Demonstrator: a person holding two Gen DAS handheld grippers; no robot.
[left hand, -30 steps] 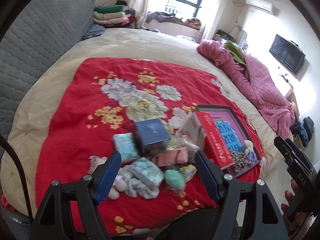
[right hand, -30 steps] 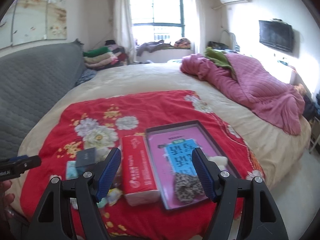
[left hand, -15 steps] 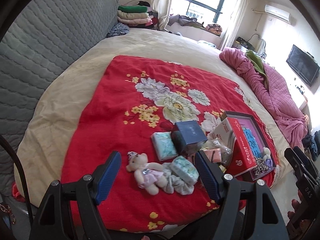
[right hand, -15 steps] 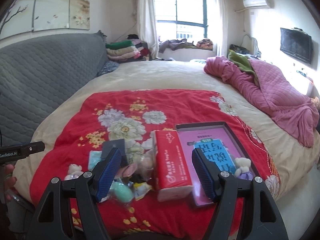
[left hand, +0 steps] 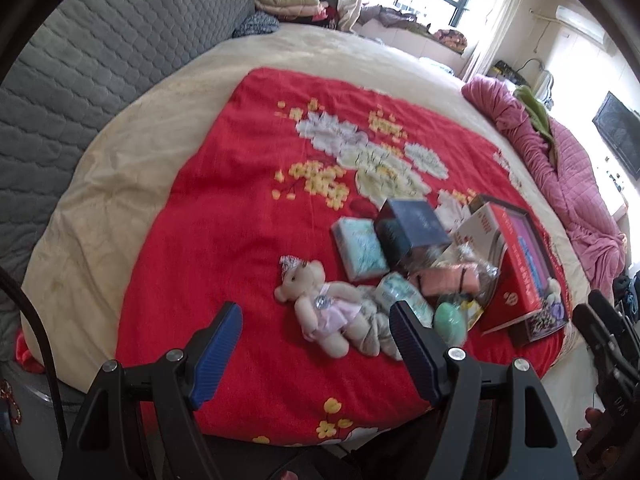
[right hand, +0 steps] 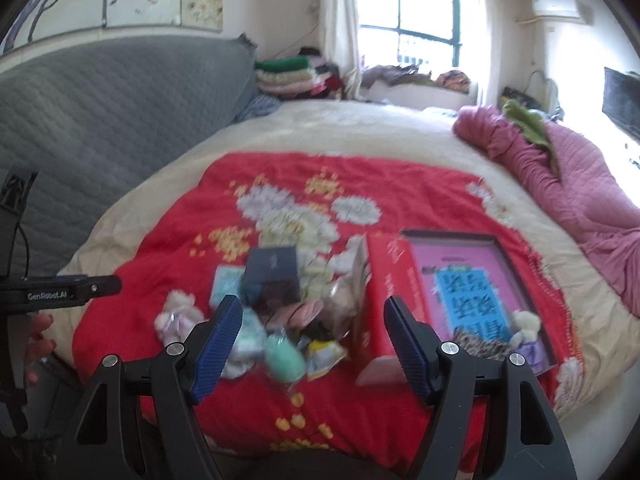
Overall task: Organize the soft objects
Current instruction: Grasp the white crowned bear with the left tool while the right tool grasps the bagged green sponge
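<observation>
Spread over a cream bed, a red floral blanket (left hand: 224, 240) carries a cluster of small things near its front edge. At the left of the cluster a small teddy bear (left hand: 320, 304) in a pale pink dress is laid on its back, touching a crumpled grey cloth (left hand: 370, 334). Just beside it are seen two pale blue tissue packs (left hand: 362, 250), a green egg-shaped soft object (left hand: 450, 320) and a pink bundle in clear wrapping (left hand: 450, 280). A dark blue box (left hand: 412, 228) is set behind these, and a red tissue box (right hand: 384, 300) stands against a dark-framed tray (right hand: 500, 248) with a pink and blue lining. Inside the tray a leopard-print item (right hand: 480, 342) and a second small plush toy (right hand: 528, 328) are held at the near end. The left gripper (left hand: 316, 350) is held above the near blanket edge, jaws spread wide and gripping nothing. The right gripper (right hand: 312, 340) is likewise spread and unloaded. A pink quilt (right hand: 580, 176) is heaped at the right side of the bed.
</observation>
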